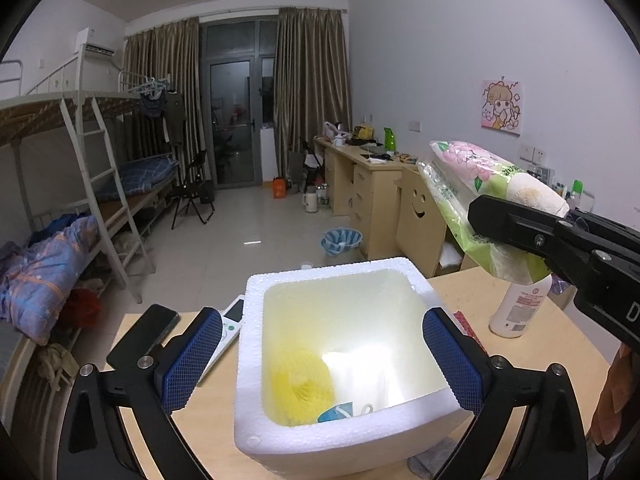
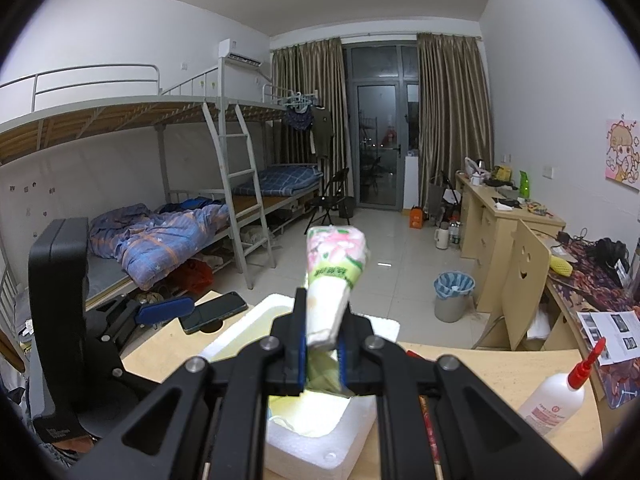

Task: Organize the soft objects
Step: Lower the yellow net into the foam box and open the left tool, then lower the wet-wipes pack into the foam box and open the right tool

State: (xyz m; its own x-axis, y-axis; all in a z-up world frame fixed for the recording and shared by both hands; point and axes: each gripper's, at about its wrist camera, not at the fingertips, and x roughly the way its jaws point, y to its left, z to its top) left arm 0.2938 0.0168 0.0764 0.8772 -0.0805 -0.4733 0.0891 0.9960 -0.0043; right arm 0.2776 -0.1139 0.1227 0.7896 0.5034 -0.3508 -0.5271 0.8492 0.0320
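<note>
A white foam box [image 1: 248,364] stands on the wooden table [image 1: 532,356]; it also shows in the right wrist view [image 2: 320,450]. Inside lie a yellow mesh sponge [image 1: 302,384] and white soft items [image 1: 360,372]. My left gripper [image 1: 322,364] is open, its blue pads on either side of the box, apart from it. My right gripper [image 2: 322,334] is shut on a tissue pack [image 2: 334,264] with a pink flower print and holds it in the air above the box. The pack also shows in the left wrist view [image 1: 480,184], up right of the box.
A white bottle [image 1: 516,304] with a red nozzle [image 2: 588,364] stands on the table right of the box. A phone [image 1: 148,334] and a white remote [image 1: 230,322] lie left of it. A red pencil-like item [image 1: 466,326] lies by the box. Desks, chairs and bunk beds stand beyond.
</note>
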